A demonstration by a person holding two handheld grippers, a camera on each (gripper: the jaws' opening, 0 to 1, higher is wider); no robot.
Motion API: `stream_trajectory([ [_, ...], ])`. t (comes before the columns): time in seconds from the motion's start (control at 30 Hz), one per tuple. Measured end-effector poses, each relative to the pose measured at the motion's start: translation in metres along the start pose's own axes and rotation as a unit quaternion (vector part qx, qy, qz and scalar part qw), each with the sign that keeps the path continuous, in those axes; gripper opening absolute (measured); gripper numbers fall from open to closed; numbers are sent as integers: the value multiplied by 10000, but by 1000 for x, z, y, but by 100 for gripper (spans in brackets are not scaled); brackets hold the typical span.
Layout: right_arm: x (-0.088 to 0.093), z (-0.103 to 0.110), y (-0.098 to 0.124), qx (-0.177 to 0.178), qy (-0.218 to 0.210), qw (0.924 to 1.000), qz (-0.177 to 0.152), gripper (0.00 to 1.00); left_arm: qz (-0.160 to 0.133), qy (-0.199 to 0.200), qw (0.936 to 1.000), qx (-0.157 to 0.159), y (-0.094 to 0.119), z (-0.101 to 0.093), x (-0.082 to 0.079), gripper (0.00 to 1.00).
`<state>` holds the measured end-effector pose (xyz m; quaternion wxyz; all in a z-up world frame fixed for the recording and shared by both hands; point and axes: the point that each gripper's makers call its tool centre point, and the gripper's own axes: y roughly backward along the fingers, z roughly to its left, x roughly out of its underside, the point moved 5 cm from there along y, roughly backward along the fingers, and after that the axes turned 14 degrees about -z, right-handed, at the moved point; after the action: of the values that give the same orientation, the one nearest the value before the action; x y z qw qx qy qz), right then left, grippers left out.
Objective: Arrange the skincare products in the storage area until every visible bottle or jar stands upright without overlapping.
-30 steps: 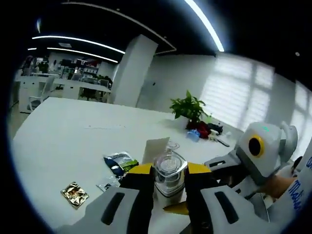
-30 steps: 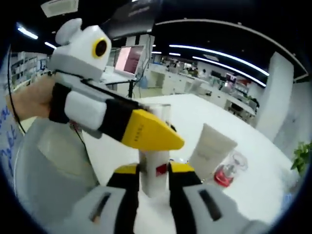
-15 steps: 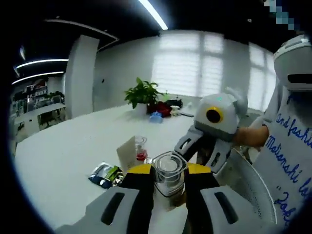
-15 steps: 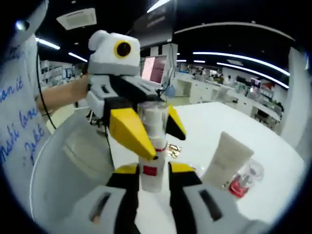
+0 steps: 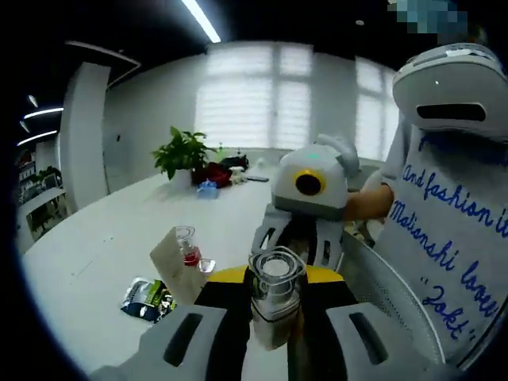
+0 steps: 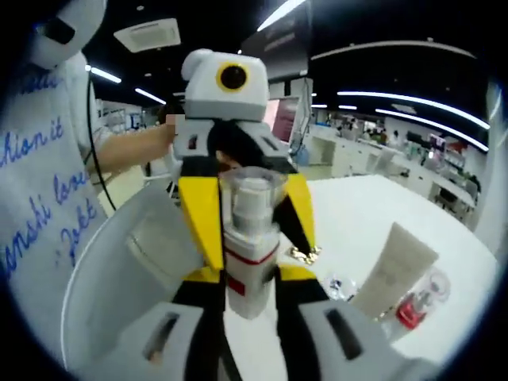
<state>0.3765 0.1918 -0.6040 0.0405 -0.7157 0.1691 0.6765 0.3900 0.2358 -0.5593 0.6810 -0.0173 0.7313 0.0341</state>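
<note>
Both my tools, left (image 5: pixel 274 317) and right (image 6: pixel 250 298), clamp one bottle (image 6: pixel 250 238). Its clear cap looks slick and brittle, so I'd grip the stiff body.

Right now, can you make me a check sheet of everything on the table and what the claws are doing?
Surface: white table, mostly bare.
Job's things: pump bottle with clear cap, held by both claws; white tube standing on its cap; small clear bottle with red liquid beside it.
Clutter: dark packet; gold packet.
Claws: left claw shut on the bottle's cap end; right claw shut on its base.
Cables: thin dark cable by the person's sleeve.
Surroundings: white bin, potted plant, office.
</note>
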Motion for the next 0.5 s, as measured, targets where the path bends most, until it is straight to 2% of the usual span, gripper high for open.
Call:
stream_trajectory([
  [0.13, 2, -8, 1, 331, 64, 9993, 131, 22, -213, 77, 9988, -432, -2, 9, -3, 22],
  [0.33, 6, -18, -1, 734, -192, 9968, 259, 22, -305, -2, 9946, -990, -1, 20, -5, 22],
  [0.5, 11, -22, -1, 884, -286, 9951, 350, 22, -325, 10, 9916, -1250, 4, 28, -7, 19],
])
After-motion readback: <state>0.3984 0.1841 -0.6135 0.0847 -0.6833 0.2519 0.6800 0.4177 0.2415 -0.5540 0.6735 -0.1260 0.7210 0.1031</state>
